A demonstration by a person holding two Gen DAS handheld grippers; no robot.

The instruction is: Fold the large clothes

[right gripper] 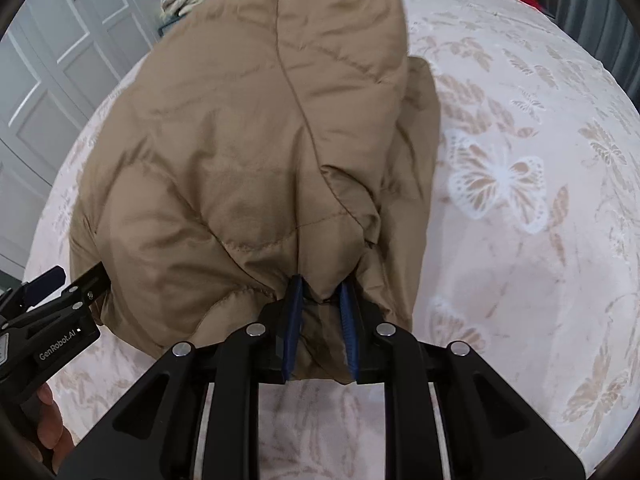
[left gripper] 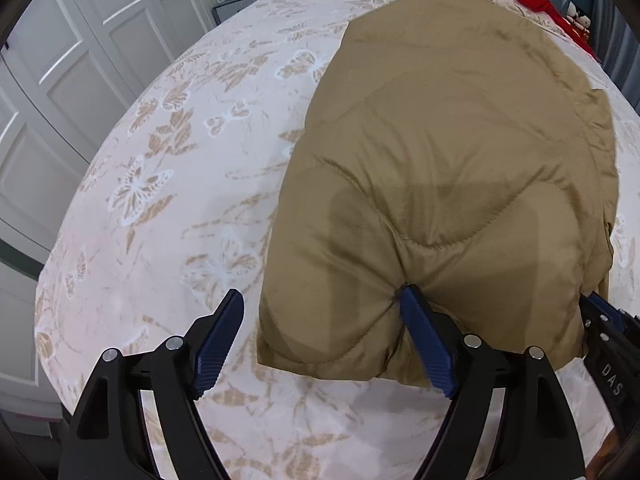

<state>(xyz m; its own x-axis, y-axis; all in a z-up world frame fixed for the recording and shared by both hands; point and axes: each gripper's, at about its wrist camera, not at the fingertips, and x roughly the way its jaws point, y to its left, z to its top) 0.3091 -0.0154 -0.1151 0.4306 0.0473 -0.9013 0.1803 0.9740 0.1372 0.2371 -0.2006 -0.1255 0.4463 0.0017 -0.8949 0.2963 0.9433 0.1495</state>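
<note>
Jacket (right gripper: 248,152), tan and quilted, lay doubled on the bed (right gripper: 520,260). The right gripper (right gripper: 320,312) pinched its near hem; the left gripper (left gripper: 324,320) stood wide, one finger against the fabric, gripping nothing. Sound practice: lower both corners together and release only once the edges align.

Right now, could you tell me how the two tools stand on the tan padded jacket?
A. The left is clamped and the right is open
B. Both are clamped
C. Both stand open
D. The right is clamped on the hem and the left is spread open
D: the right tool pinches the jacket hem between its fingers, while the left tool stands wide open at the jacket's corner.
</note>
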